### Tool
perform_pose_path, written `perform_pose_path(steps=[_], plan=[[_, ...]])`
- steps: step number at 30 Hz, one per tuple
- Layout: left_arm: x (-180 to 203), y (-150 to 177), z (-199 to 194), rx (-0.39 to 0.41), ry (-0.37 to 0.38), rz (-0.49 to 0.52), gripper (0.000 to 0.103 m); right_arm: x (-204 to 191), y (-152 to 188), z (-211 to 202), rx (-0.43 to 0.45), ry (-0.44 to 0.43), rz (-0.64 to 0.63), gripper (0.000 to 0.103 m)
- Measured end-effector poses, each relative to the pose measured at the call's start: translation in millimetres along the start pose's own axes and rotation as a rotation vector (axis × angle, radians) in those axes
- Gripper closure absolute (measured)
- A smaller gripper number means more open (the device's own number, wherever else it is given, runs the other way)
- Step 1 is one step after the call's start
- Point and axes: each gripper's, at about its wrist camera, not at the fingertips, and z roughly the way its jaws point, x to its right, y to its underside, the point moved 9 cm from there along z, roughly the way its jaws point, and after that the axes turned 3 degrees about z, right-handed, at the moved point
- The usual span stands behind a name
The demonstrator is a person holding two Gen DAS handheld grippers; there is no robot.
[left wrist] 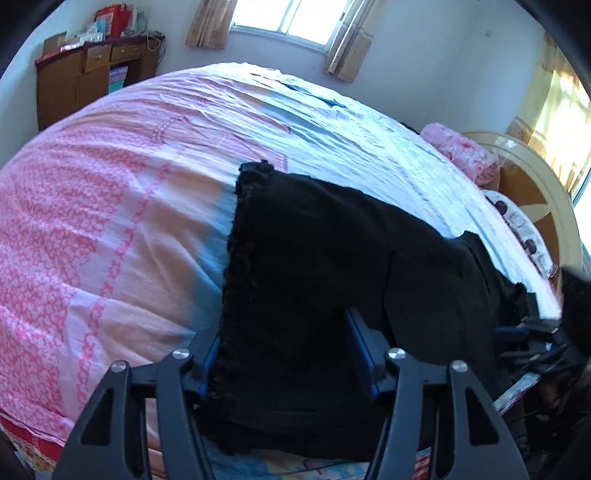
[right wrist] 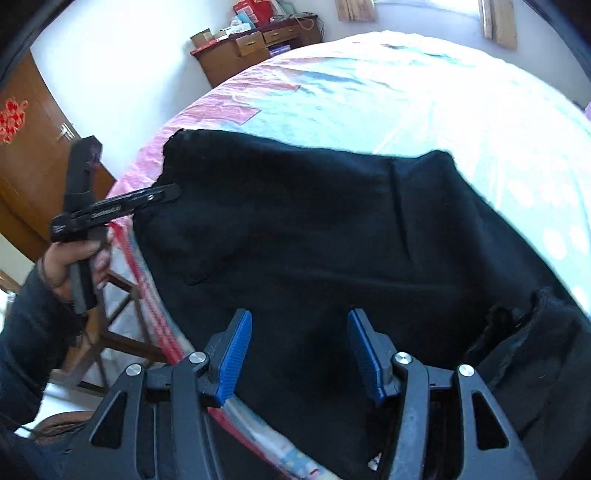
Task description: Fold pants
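Lying on the bed (left wrist: 110,206), the black pants (left wrist: 314,258) filled the left gripper (left wrist: 288,354), whose pads clenched the frilled hem. The right gripper (right wrist: 299,354) hung released above the cloth.

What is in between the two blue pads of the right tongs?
In the right wrist view, only the black pants lie between the pads of the right tongs. The cloth spreads under the gap; the pads stand apart, not pinching it.

Daylight poured through a white-framed window (left wrist: 291,22) above white walls (left wrist: 424,55); a cluttered brown wooden desk (left wrist: 88,77) stood cornered.
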Motion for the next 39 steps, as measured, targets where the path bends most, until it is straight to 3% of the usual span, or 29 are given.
perform_pose_path(steps=[2, 5, 10, 15, 19, 25, 32, 35, 39], plan=[[5.1, 0.4, 0.3, -0.006, -0.004, 0.010, 0.048, 1.4, 5.1, 8.3, 0.005, 0.033, -0.025, 0.046], [5.6, -1.7, -1.9, -0.008, -0.020, 0.008, 0.054, -6.6, 6.9, 11.2, 0.021, 0.064, -0.067, 0.038], [6.4, 1.0, 3.6, -0.010, -0.053, 0.031, 0.055, -6.2, 10.8, 14.6, 0.040, 0.067, -0.076, 0.036], [19.4, -6.0, -13.6, 0.020, -0.055, 0.047, 0.087, -1.7, 9.2, 12.3, 0.058, 0.017, -0.023, 0.036], [14.9, -5.0, -17.8, 0.022, -0.052, 0.026, 0.087, -1.9, 9.6, 12.7, 0.069, 0.018, -0.016, 0.036], [12.7, -7.1, -28.6, 0.053, 0.004, -0.050, 0.088, 2.7, 8.9, -1.5, 0.095, -0.059, 0.087, 0.036], [26.3, -14.9, -48.0, 0.098, 0.151, -0.156, 0.089, -1.6, 18.1, 0.8, 0.097, -0.026, 0.052, 0.036], [44.4, -22.3, -65.3, 0.125, 0.217, -0.164, 0.089, -9.6, 10.5, -22.1, 0.171, -0.083, 0.062, 0.036], [89.0, -37.5, -87.6, 0.155, 0.291, -0.100, 0.089, -5.3, 9.2, -64.4, 0.284, -0.081, 0.079, 0.036]])
